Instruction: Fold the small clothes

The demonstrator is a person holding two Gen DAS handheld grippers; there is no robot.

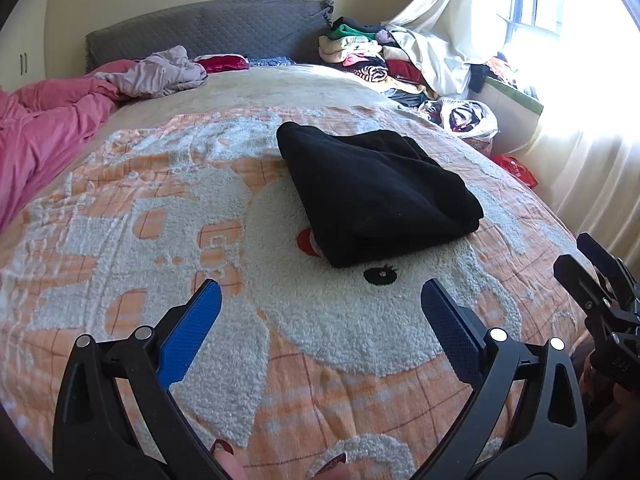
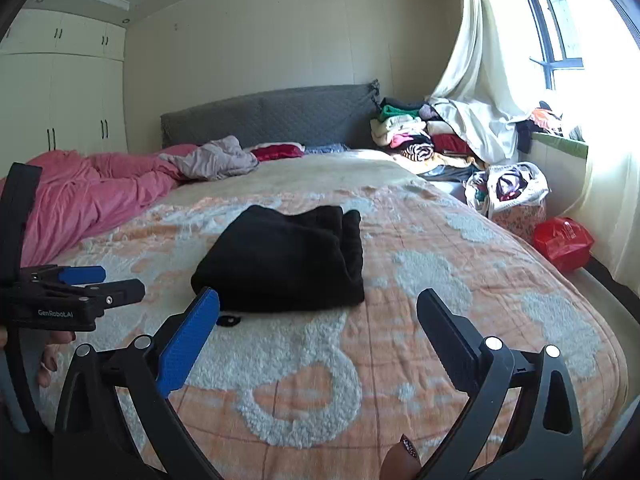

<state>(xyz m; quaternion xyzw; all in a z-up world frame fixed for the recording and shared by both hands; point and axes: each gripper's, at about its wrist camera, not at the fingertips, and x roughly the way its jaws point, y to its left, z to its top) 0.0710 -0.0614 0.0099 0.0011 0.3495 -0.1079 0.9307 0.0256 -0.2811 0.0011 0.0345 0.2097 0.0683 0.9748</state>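
Nearest the cameras, the left tool (image 1: 320, 300) hangs over the bed with its blue-padded fingers spread wide and nothing between them; the right tool (image 2: 318, 310) is just as wide and also empty. Each tool shows at the edge of the other's view, the two near each other above the near end of the bed. Beneath them lies an orange and white fleecy blanket (image 1: 280, 340) with a cartoon face pattern. Just beyond the fingertips, a black garment (image 1: 376, 192) rests folded into a thick squarish bundle near the middle of the blanket, apart from both tools. Farther back on the left, a pink duvet (image 2: 100, 196) is bunched up with a crumpled pale lilac cloth (image 2: 216, 160) on it. Behind that stands a grey padded headboard (image 2: 272, 116), and in the far right corner a heap of mixed clothes (image 2: 412, 136) sits under a cream curtain (image 2: 480, 92) beside a bright window (image 2: 560, 40).
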